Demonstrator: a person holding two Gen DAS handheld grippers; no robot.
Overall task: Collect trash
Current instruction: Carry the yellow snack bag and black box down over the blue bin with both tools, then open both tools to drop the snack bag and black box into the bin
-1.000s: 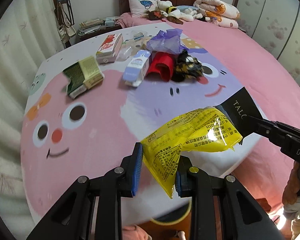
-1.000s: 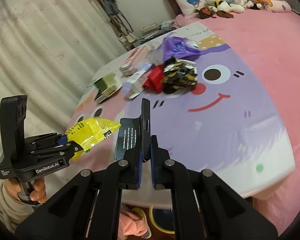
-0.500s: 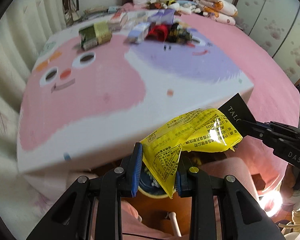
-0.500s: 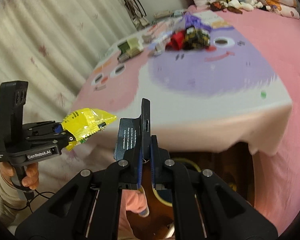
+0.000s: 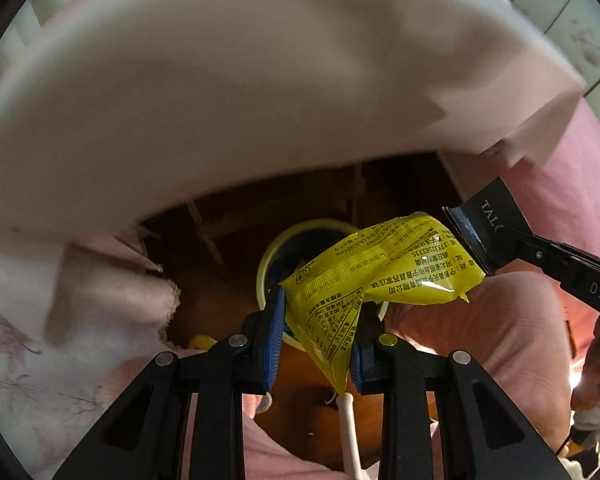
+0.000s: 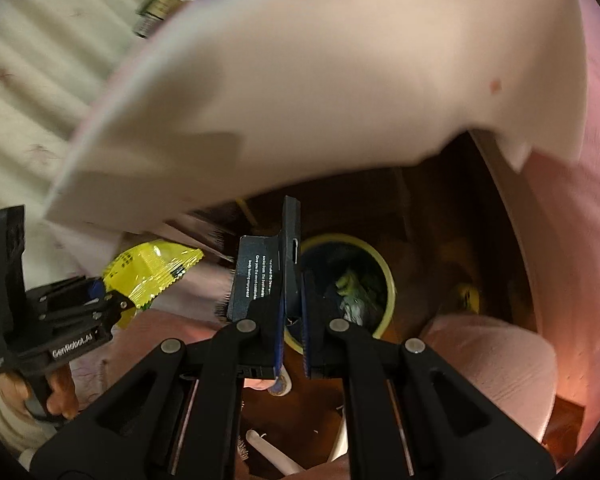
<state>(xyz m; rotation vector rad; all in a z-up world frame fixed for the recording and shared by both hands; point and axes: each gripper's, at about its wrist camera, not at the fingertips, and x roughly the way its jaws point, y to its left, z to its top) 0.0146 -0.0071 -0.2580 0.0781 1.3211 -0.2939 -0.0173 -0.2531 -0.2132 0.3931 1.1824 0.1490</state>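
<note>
My left gripper (image 5: 320, 312) is shut on a crumpled yellow snack wrapper (image 5: 380, 272), which sticks up and to the right. It hangs just above a round bin with a yellow rim (image 5: 296, 236) on the dark floor under the table. My right gripper (image 6: 294, 280) is shut on a thin black card with white print (image 6: 258, 276), also over the bin (image 6: 386, 276), which holds some rubbish. In the right wrist view, the left gripper (image 6: 104, 300) and wrapper (image 6: 152, 270) are at the left, held by a hand (image 6: 60, 394). In the left wrist view, the black card (image 5: 494, 216) touches the wrapper's right end.
The white and pink tablecloth (image 5: 260, 100) overhangs across the top of both views. A person's knees in pink trousers (image 6: 484, 360) are close to the bin on the right. A white rod (image 5: 348, 420) stands on the brown floor. A blurred green box (image 6: 156, 8) lies on the table.
Both grippers have dropped from above the table to below its edge, each still holding its item. The table top with its trash has left view and the bin has come into view.
</note>
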